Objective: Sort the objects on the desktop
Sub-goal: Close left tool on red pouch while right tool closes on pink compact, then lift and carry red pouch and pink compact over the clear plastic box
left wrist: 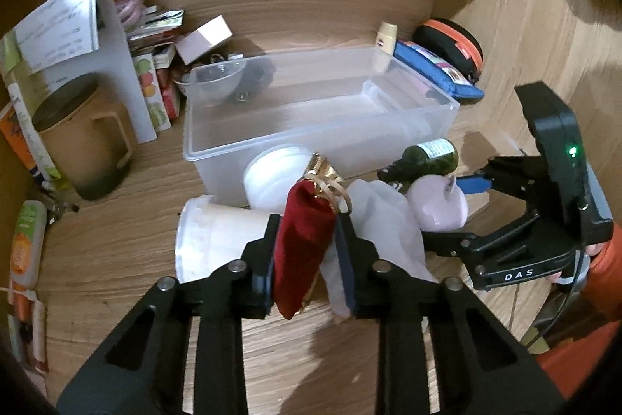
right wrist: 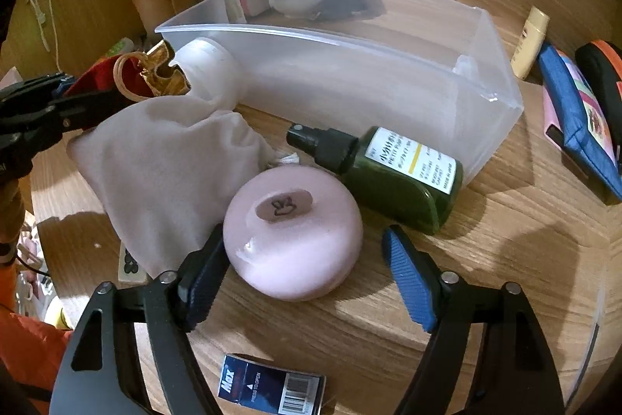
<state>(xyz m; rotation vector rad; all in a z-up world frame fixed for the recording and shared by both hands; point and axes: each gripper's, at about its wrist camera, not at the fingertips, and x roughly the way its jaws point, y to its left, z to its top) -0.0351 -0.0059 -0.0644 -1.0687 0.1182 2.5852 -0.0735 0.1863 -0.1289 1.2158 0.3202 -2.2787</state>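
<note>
The left gripper (left wrist: pixel 307 247) is clamped on a red velvet pouch (left wrist: pixel 301 244), pads pressing its sides. The pouch stands lengthwise between the fingers, its gold-trimmed mouth pointing away from the hand and toward the clear plastic bin (left wrist: pixel 311 142), which sits straight ahead and just beyond. So the move that seems to matter is short: forward along the pouch's own long axis and over the bin's near wall.

The right gripper (right wrist: pixel 307 271) is still parted around a pink round case (right wrist: pixel 293 232) lying flat on the desk. Its left pad touches or nearly touches the case's edge, while the blue right pad (right wrist: pixel 408 282) stands clear of it, so nothing is gripped there yet (I would call it a grasp half made). The case lies straight ahead between the fingers, with a dark green spray bottle (right wrist: pixel 392 177) lying on its side just behind it, nozzle toward the white cloth bag (right wrist: pixel 167 162), base near the bin's corner.

The bag slumps between the two tools, touching the pouch and close against the case. Two white tubs (left wrist: pixel 241 220) sit beside the bin's front wall.

All of it rests on a wood-grain desk (right wrist: pixel 486 259) inside a wooden alcove, cluttered along the back with a mug (left wrist: pixel 85 139), papers and a blue pouch (left wrist: pixel 439 69).
</note>
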